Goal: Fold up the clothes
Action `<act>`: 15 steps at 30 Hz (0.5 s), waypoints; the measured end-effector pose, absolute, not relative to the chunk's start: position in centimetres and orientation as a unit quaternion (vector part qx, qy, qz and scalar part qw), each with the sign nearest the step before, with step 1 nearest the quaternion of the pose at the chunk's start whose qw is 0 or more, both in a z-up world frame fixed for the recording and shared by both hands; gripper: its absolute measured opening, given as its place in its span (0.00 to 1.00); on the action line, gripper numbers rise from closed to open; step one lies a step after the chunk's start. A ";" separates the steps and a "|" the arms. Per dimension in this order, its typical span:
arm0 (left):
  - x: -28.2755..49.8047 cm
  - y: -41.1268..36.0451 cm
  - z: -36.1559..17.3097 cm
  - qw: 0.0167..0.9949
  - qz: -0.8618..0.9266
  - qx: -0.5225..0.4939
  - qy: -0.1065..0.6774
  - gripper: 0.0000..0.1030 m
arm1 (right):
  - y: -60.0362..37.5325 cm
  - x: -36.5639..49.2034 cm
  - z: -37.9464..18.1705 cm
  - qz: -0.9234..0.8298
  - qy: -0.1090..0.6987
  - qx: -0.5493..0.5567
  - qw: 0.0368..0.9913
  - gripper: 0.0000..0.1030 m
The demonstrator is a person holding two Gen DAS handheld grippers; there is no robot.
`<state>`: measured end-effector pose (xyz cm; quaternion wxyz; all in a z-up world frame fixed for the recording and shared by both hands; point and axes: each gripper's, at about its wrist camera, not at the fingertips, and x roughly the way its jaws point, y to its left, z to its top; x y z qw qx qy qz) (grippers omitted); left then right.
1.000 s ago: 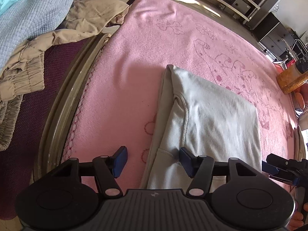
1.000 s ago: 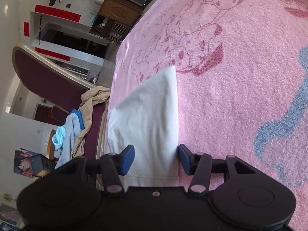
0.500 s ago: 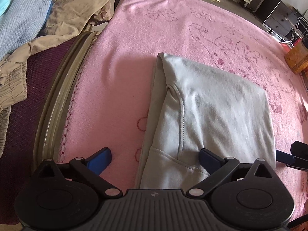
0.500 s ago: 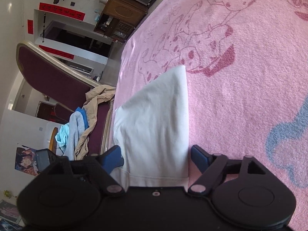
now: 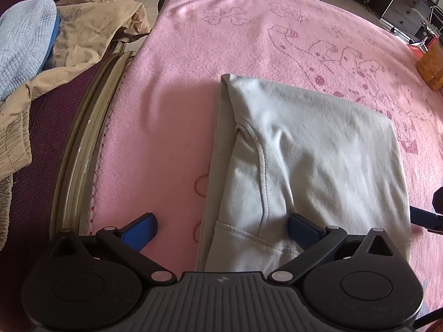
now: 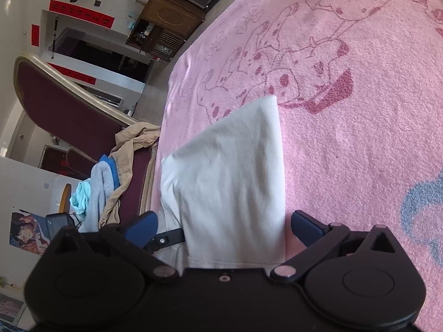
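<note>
A folded pale grey garment [image 5: 310, 155] lies flat on the pink blanket [image 5: 166, 105]. My left gripper [image 5: 223, 228] is open wide over its near left corner, the fingers apart and holding nothing. In the right wrist view the same garment [image 6: 232, 171] lies between the spread fingers of my right gripper [image 6: 224, 227], which is open and empty above its near hem. Part of the other gripper shows at the right edge of the left wrist view [image 5: 434, 213].
A maroon chair [image 5: 36, 149] with a gold rim stands at the blanket's left edge, piled with a beige garment [image 5: 91, 27] and a light blue knit [image 5: 22, 38]. An orange container [image 5: 432, 61] sits at the far right. Furniture lines the room behind [image 6: 166, 25].
Both grippers have opened from a narrower gap to wide open and let go of the garment, which now rests flat. Both have drawn back slightly.
</note>
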<state>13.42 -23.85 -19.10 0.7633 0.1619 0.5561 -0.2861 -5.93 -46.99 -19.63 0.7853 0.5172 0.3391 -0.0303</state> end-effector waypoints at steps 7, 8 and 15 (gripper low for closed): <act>13.1 -23.6 -19.0 0.773 -0.279 0.152 0.549 1.00 | -47.2 -4.9 -19.6 -0.034 0.345 0.528 0.775 1.00; 13.0 -23.6 -19.0 0.775 -0.280 0.152 0.546 1.00 | -47.4 -4.8 -19.7 -0.038 0.347 0.535 0.770 1.00; 13.0 -23.5 -18.9 0.783 -0.280 0.143 0.537 1.00 | -47.7 -4.3 -20.5 0.027 0.346 0.531 0.773 1.00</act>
